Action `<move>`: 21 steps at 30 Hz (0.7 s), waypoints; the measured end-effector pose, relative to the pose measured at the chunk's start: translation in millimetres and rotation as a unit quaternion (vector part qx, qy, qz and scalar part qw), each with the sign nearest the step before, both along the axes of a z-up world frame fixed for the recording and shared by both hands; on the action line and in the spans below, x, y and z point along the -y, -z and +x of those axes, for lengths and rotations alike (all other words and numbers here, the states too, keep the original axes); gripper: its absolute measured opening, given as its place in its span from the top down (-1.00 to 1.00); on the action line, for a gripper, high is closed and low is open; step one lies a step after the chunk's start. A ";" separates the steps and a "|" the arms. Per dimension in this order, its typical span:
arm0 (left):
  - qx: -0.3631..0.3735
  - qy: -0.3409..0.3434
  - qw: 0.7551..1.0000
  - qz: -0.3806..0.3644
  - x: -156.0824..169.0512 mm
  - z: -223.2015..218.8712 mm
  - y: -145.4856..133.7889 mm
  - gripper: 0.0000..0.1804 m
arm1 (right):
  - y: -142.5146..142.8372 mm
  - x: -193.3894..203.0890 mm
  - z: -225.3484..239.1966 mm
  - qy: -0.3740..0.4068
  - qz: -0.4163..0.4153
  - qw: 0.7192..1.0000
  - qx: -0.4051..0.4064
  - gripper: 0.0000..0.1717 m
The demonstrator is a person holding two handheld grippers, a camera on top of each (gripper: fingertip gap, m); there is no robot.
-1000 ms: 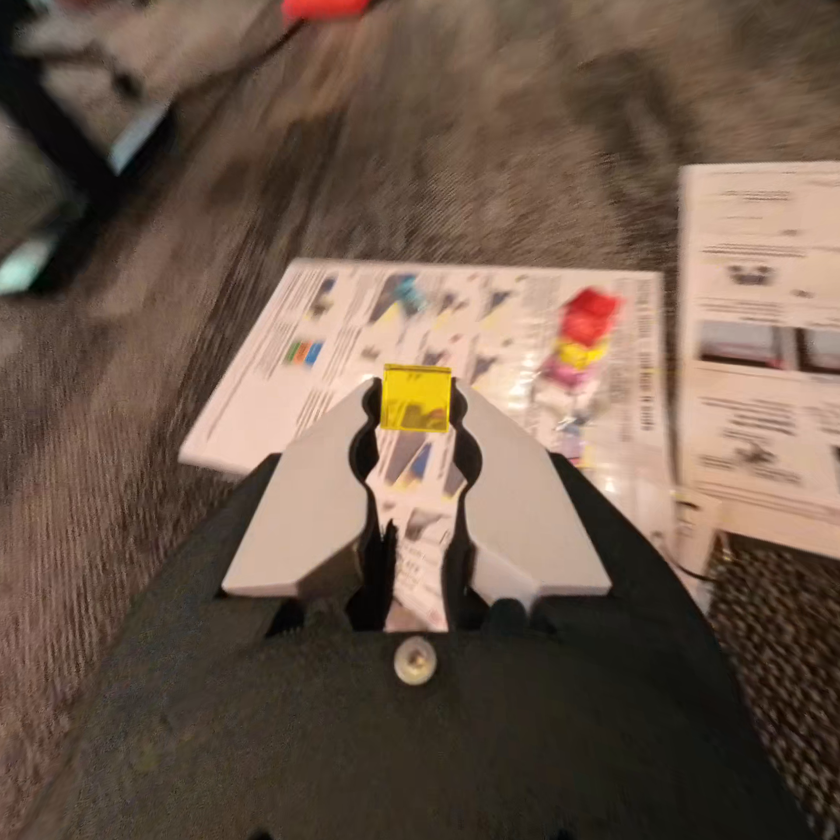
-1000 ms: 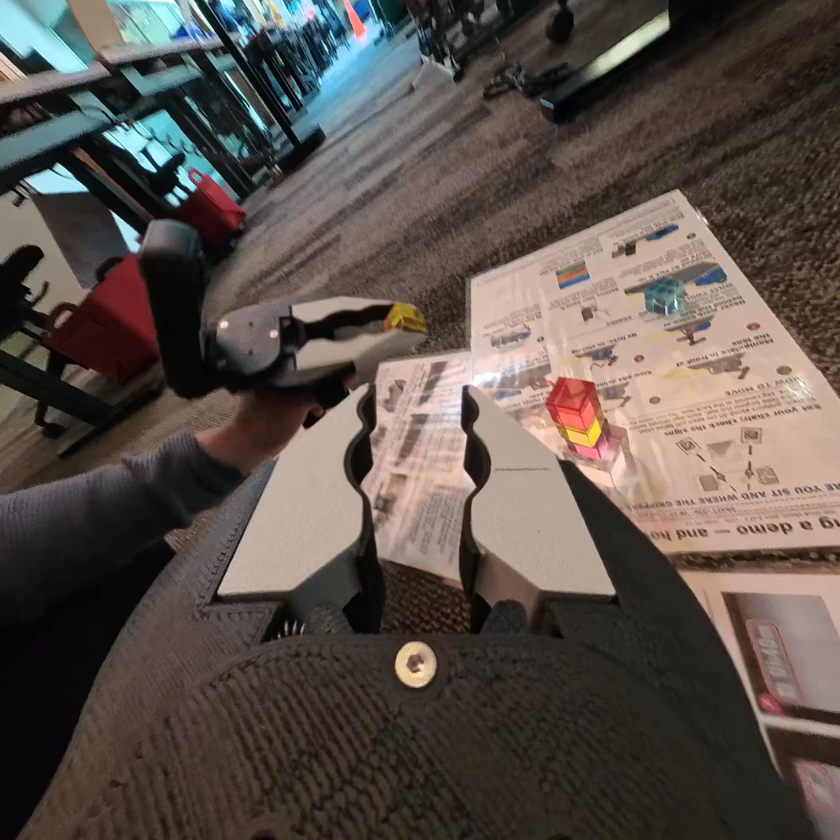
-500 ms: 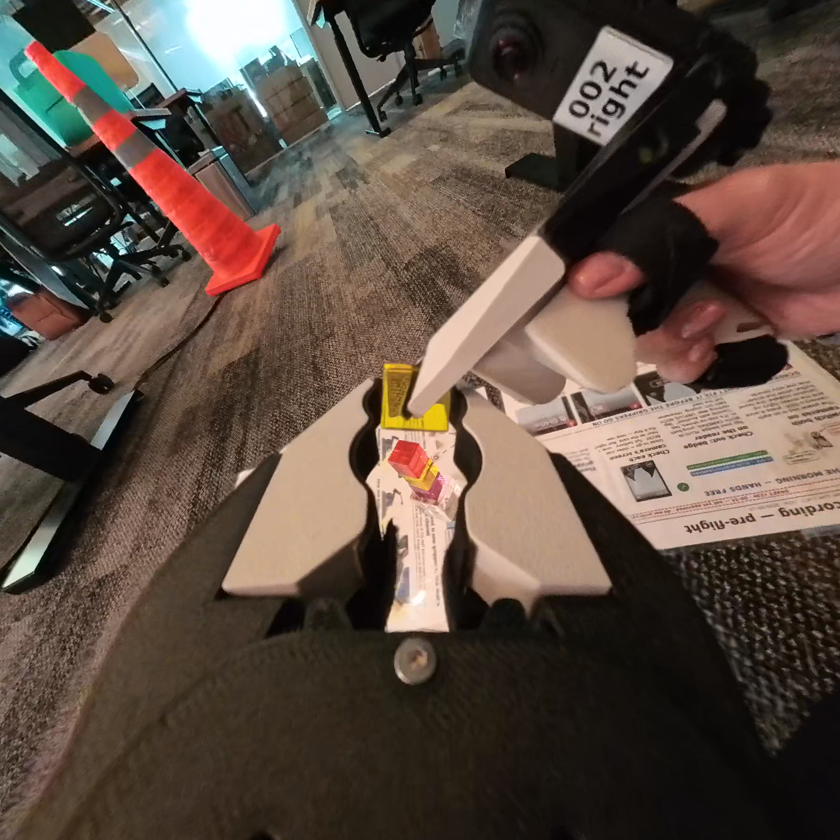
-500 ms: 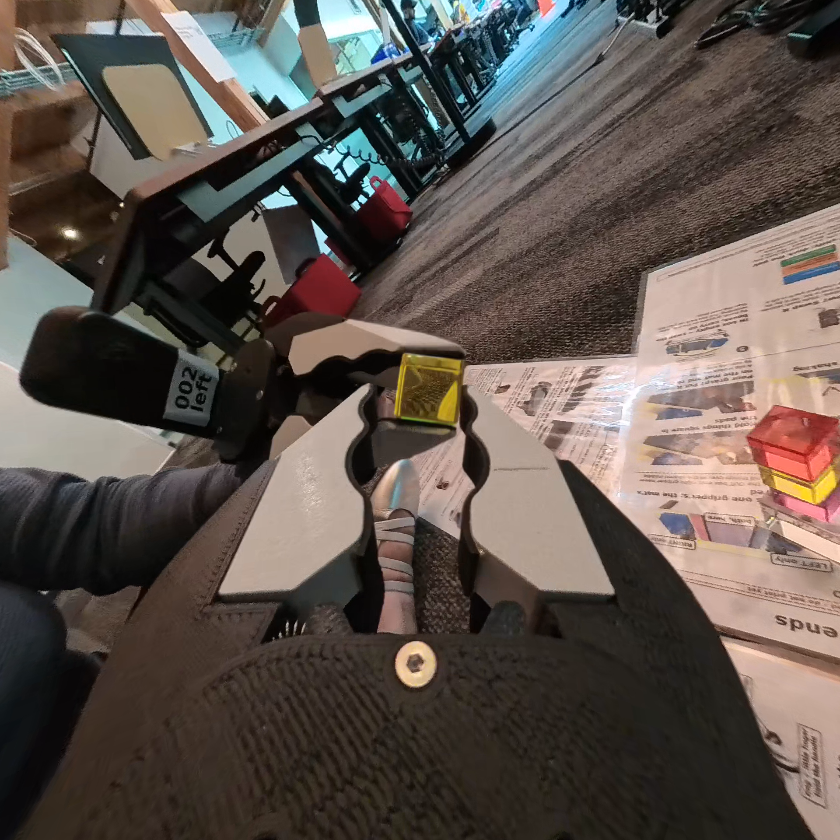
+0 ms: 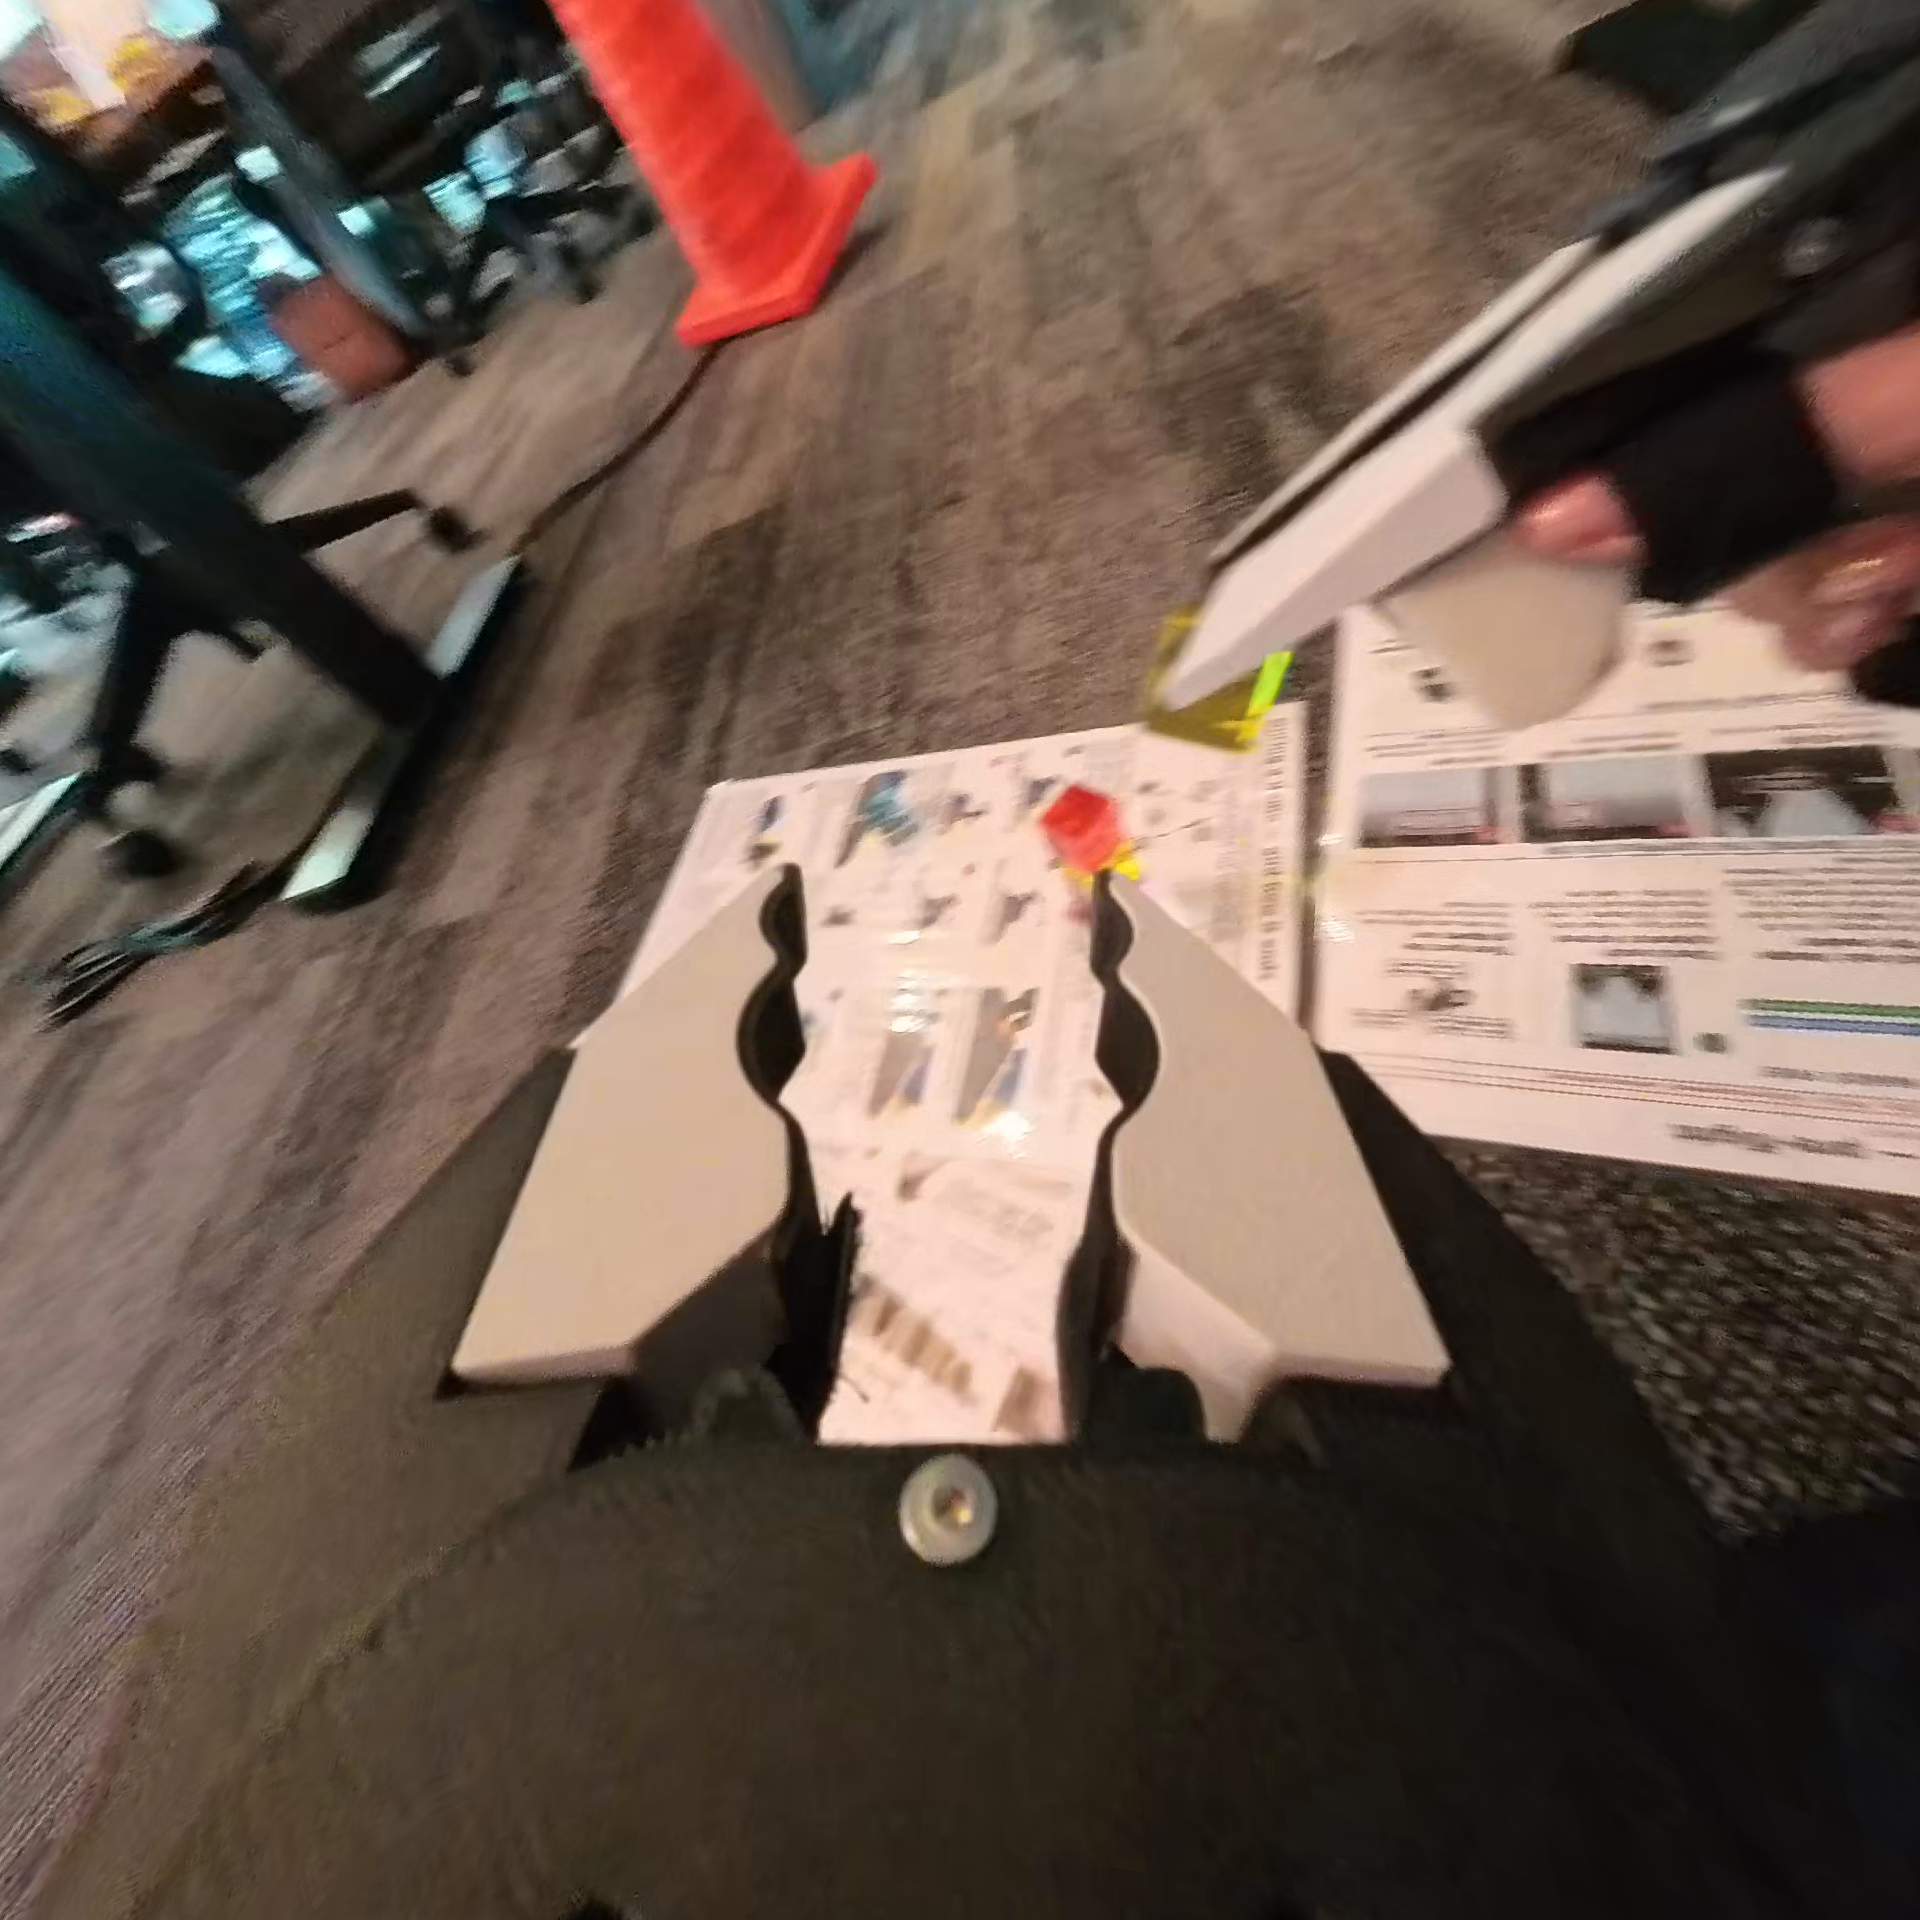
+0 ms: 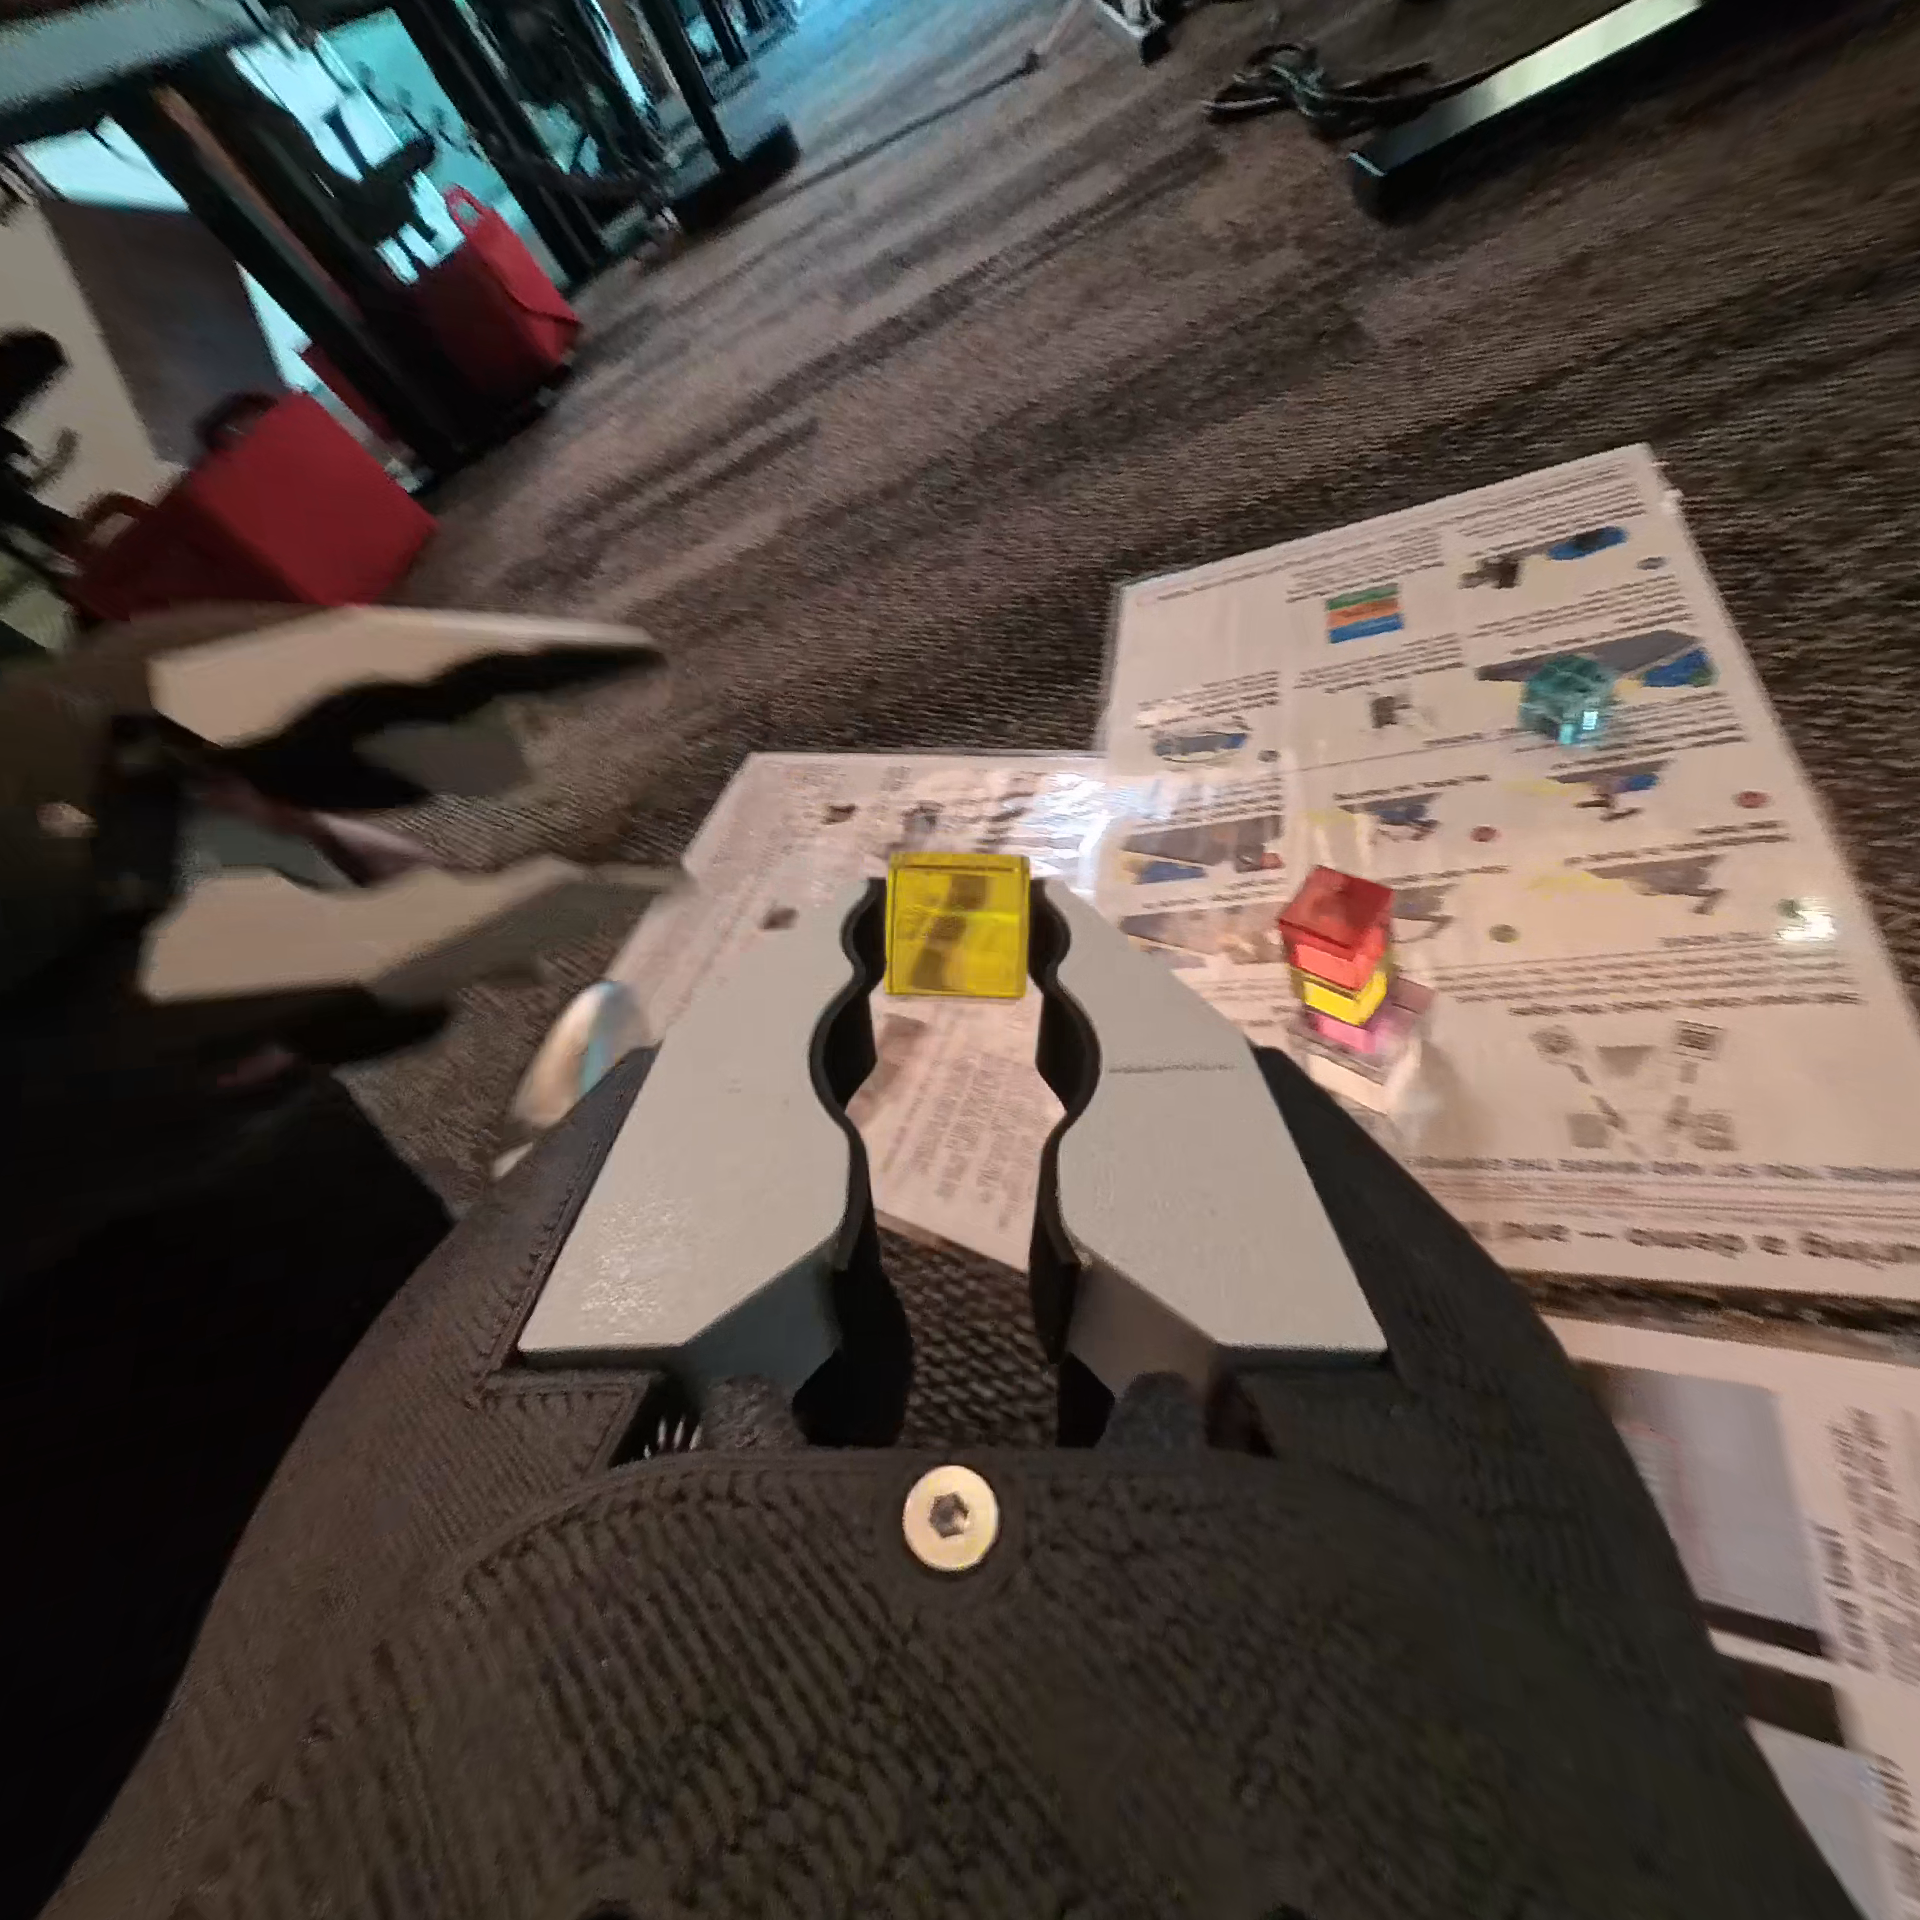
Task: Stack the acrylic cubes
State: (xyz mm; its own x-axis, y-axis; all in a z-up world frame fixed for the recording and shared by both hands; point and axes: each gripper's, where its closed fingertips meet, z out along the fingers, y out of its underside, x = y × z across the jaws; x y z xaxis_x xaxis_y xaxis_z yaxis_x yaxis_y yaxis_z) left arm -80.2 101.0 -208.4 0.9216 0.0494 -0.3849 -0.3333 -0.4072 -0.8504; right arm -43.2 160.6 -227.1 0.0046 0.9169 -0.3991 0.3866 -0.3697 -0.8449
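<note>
Yellow cube [image 6: 956, 928], see-through, sat pinched at the very tips of the right gripper [image 6: 957, 914], both grey fingers pressed against its sides, and it hung above the laminated sheets on the carpet [image 6: 935, 436]. From the left wrist view the same cube [image 5: 1210, 694] showed at the end of that gripper's long grey fingers [image 5: 1340, 530], up and to the right, with a gloved hand [image 5: 1714, 488] wrapped around the grip.

Left gripper [image 5: 945, 894] stood wide apart, nothing between its fingers but the printed sheet [image 5: 935, 997] below. In the right wrist view it [image 6: 623, 769] appeared off to the left, blurred, spread open, well clear of the cube.

On the larger laminated sheet [image 6: 1558, 831] a small stack of cubes [image 6: 1340, 966] stood upright: red on top, yellow under it, pink at the bottom. It was just to the right of the right gripper's fingertips, apart from them. A teal cube [image 6: 1567, 698] rested farther back on the same sheet.

An orange traffic cone [image 5: 727, 156] stood on the carpet beyond, and red bags [image 6: 260, 520] sat by the black desk legs [image 6: 312, 260].
</note>
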 end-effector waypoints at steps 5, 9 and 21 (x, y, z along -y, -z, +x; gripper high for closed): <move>0.116 -0.107 0.986 0.047 14.5 -62.6 -26.8 0.42 | 18.4 -29.3 -16.9 -0.078 0.104 0.989 0.072 0.70; 0.215 -0.148 0.958 0.122 24.1 -108.3 -45.1 0.49 | 37.5 -46.7 -32.5 -0.209 0.201 0.948 0.131 0.70; 0.292 -0.166 0.922 0.193 17.0 -139.4 -50.4 0.71 | 82.4 -62.0 -53.0 -0.410 0.231 0.858 0.204 0.71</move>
